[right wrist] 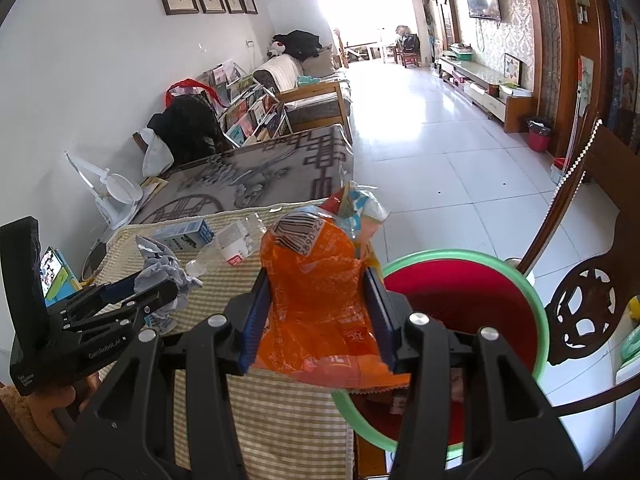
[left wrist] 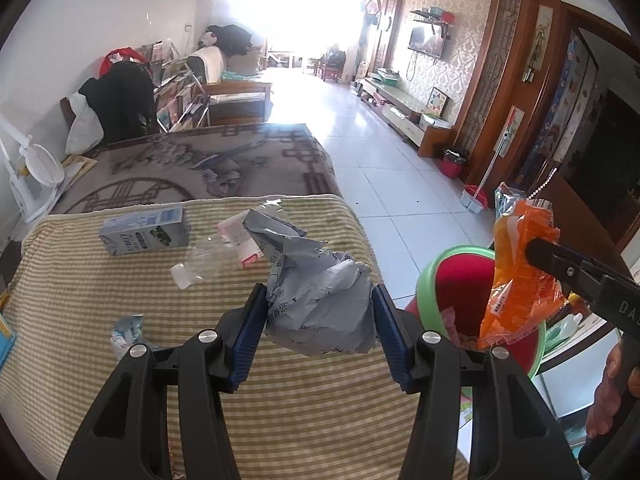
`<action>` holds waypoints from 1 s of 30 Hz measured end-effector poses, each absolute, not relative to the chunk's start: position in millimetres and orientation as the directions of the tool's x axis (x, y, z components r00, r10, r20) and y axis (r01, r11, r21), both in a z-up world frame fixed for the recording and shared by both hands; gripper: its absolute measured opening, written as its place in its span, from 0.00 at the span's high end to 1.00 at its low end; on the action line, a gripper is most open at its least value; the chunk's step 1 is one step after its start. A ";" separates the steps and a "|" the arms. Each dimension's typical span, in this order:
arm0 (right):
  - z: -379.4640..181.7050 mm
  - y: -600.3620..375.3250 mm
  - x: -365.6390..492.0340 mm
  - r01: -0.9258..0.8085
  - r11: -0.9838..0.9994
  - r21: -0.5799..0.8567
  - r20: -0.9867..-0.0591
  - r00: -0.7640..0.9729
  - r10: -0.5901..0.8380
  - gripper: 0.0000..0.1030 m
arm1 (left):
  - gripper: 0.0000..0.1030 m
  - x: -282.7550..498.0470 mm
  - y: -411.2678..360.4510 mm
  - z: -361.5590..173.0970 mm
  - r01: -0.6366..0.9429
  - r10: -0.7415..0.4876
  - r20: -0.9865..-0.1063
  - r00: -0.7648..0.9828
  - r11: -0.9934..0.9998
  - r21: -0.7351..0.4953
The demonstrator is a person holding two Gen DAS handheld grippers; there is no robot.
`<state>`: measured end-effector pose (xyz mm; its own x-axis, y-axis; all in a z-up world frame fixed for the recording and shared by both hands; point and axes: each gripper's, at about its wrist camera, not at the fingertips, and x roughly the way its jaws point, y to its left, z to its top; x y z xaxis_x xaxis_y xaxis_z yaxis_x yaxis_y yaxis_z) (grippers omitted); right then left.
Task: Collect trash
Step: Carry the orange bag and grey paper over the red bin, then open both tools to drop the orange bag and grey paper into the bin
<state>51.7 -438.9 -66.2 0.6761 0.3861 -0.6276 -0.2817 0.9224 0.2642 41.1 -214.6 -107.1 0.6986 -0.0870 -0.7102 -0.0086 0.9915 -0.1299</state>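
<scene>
Left gripper (left wrist: pixel 320 328): black arms, blue pads, gripping a grey crumpled wrapper (left wrist: pixel 320 300). Right gripper (right wrist: pixel 318 320): black, blue pads, gripping an orange wrapper (right wrist: pixel 316 300). Beneath both: cloth (left wrist: pixel 300 400), tan-and-cream stripes. Right of them: bin (right wrist: pixel 536 300), red with green rim.

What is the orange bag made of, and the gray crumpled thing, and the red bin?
Orange bag: thin shiny plastic film, probably; it crinkles and glints. Gray crumpled thing: looks like a matte plastic mailing bag, maybe paper; its creases are sharp. Red bin: smooth hard plastic, with a green rim.
</scene>
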 end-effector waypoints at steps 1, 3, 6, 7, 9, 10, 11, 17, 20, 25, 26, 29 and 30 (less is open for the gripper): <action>-65.3 -442.4 51.8 -0.281 0.923 0.264 -0.625 0.679 0.385 0.56 | 0.51 42.3 -216.6 -106.7 -0.007 -0.088 -0.709 0.699 0.991 -0.131; -64.5 -445.7 53.3 -0.278 0.924 0.264 -0.621 0.684 0.383 0.55 | 0.51 44.8 -221.2 -105.0 0.000 -0.090 -0.705 0.703 0.992 -0.127; -63.1 -454.7 59.2 -0.268 0.925 0.268 -0.615 0.692 0.379 0.55 | 0.51 48.0 -233.3 -102.0 0.022 -0.100 -0.700 0.707 0.993 -0.119; -63.3 -458.2 60.7 -0.266 0.926 0.270 -0.615 0.692 0.378 0.55 | 0.51 49.2 -237.8 -101.5 0.032 -0.105 -0.701 0.705 0.993 -0.117; -64.1 -465.4 63.5 -0.259 0.927 0.273 -0.614 0.694 0.375 0.55 | 0.51 51.6 -248.8 -100.9 0.055 -0.117 -0.702 0.703 0.992 -0.110; -65.3 -469.4 64.0 -0.253 0.928 0.273 -0.615 0.696 0.371 0.55 | 0.51 53.0 -255.4 -101.3 0.069 -0.126 -0.703 0.700 0.992 -0.109; -66.4 -474.0 65.0 -0.247 0.929 0.274 -0.615 0.698 0.367 0.56 | 0.51 55.1 -263.5 -102.3 0.088 -0.141 -0.705 0.695 0.990 -0.111; -76.6 -513.2 73.9 -0.177 0.944 0.280 -0.643 0.695 0.321 0.55 | 0.51 66.2 -310.3 -112.1 0.196 -0.220 -0.731 0.645 0.973 -0.120; -83.1 -531.7 74.0 -0.136 0.951 0.278 -0.660 0.693 0.292 0.56 | 0.51 71.6 -328.9 -117.6 0.244 -0.261 -0.745 0.614 0.960 -0.135; -94.6 -553.9 74.1 -0.084 0.959 0.272 -0.686 0.682 0.254 0.56 | 0.51 81.6 -358.2 -129.5 0.317 -0.310 -0.767 0.561 0.937 -0.146; -96.2 -557.6 74.8 -0.079 0.959 0.272 -0.689 0.679 0.251 0.56 | 0.51 84.3 -363.6 -132.1 0.326 -0.317 -0.772 0.551 0.933 -0.151; -101.5 -564.7 75.7 -0.063 0.961 0.267 -0.702 0.671 0.239 0.56 | 0.48 88.3 -374.4 -138.1 0.343 -0.330 -0.780 0.531 0.926 -0.158; -102.8 -565.8 76.3 -0.060 0.962 0.266 -0.705 0.669 0.237 0.56 | 0.46 90.4 -377.6 -139.6 0.349 -0.335 -0.783 0.524 0.923 -0.161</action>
